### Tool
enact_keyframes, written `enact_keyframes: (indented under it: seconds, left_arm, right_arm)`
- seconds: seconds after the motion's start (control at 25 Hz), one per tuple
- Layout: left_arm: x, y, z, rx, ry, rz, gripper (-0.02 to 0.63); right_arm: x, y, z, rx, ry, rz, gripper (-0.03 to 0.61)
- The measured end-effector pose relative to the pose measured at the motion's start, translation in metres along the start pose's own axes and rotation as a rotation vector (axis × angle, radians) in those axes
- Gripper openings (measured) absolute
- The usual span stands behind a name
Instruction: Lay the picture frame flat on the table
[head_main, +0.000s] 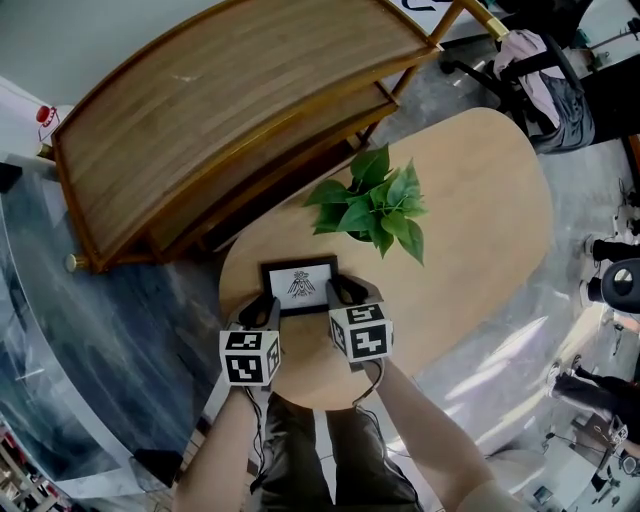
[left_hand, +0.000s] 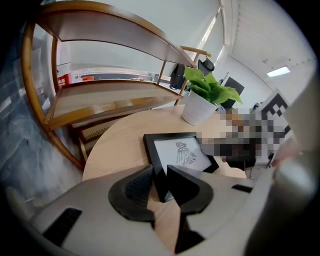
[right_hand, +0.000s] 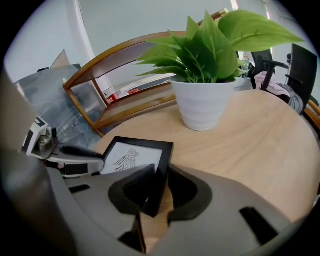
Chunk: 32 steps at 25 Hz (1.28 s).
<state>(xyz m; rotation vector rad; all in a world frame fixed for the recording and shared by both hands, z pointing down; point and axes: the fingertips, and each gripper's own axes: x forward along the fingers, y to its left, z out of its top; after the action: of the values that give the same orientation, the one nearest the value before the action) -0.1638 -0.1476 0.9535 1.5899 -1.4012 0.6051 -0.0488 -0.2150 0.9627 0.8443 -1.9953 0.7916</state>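
Observation:
A black picture frame (head_main: 299, 285) with a bird drawing on white lies face up near the front edge of the round wooden table (head_main: 480, 210). My left gripper (head_main: 262, 312) is shut on the frame's left edge (left_hand: 156, 170), its jaws on either side of the black border. My right gripper (head_main: 342, 294) is shut on the frame's right edge (right_hand: 162, 172). The frame (right_hand: 134, 157) tilts only slightly off the tabletop, and each gripper shows at the far side in the other's view.
A potted green plant (head_main: 375, 205) in a white pot (right_hand: 202, 102) stands just behind the frame. A curved wooden shelf unit (head_main: 220, 110) rises beyond the table's left side. An office chair (head_main: 540, 70) is at the far right.

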Motion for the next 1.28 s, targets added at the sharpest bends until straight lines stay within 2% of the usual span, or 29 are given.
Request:
enact_keyframes:
  seconds: [0.28, 0.56, 0.84, 1.04, 1.28]
  left_arm:
    - [-0.013, -0.002, 0.012, 0.041, -0.027, 0.023, 0.092]
    - [-0.074, -0.026, 0.06, 0.107, -0.158, 0.052, 0.062]
    - [-0.163, -0.073, 0.116, 0.273, -0.262, 0.035, 0.031]
    - [-0.235, -0.105, 0.157, 0.349, -0.376, 0.026, 0.02]
    - [-0.323, -0.142, 0.194, 0.42, -0.487, 0.03, 0.017]
  right_arm:
    - [-0.013, -0.003, 0.001, -0.002, -0.008, -0.024, 0.077]
    - [-0.079, 0.009, 0.04, -0.022, -0.103, -0.004, 0.017]
    - [-0.185, 0.028, 0.096, -0.093, -0.222, -0.008, 0.011]
    - [-0.274, 0.039, 0.14, -0.087, -0.343, -0.015, 0.006]
    - [-0.383, 0.067, 0.18, -0.133, -0.49, -0.011, 0.002]
